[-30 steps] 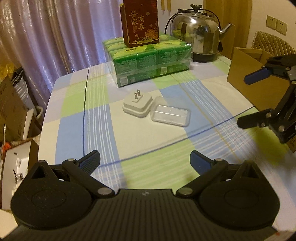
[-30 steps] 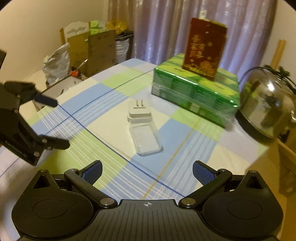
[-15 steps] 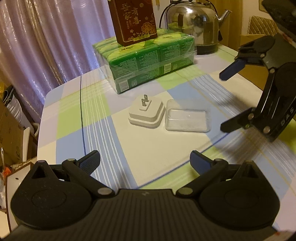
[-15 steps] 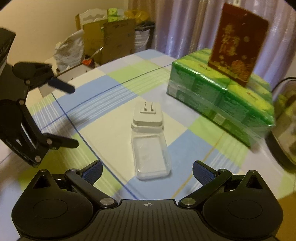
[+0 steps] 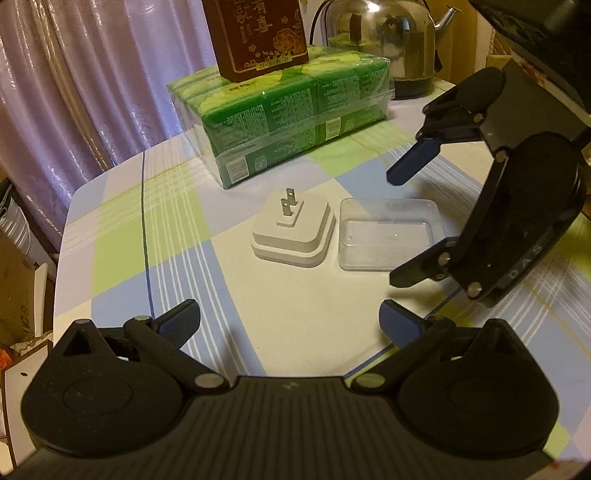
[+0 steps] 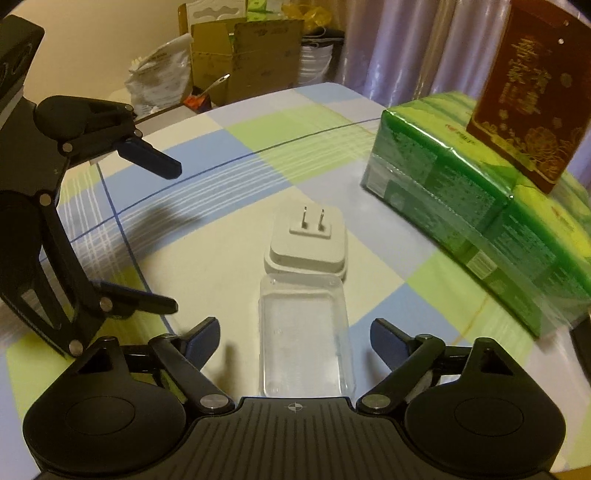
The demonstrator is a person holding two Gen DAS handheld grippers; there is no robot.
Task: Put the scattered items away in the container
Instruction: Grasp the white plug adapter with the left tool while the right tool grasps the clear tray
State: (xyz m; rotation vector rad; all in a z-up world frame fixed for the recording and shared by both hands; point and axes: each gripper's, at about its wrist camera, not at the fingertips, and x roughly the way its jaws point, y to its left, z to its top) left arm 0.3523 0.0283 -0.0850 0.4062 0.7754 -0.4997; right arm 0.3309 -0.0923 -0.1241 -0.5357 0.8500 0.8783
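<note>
Surroundings: green wrapped packs (image 5: 291, 110) bearing red box (image 5: 258, 33), kettle (image 5: 388, 40) behind | Surface: checked tabletop (image 5: 166, 229), purple curtain (image 5: 92, 74) | Items: white plug adapter (image 5: 291, 230) touching clear container (image 5: 388, 232), mid-tabletop | Left claw (image 5: 290, 321) wide open, empty | Right claw (image 6: 293, 339) wide open, empty, straddling the container's near end.

Left gripper (image 5: 290, 317): jaws spread wide, holding nothing, aimed forward and low. Right gripper (image 6: 293, 338): jaws spread wide, holding nothing, tilted downward, positioned just right of the left.
</note>
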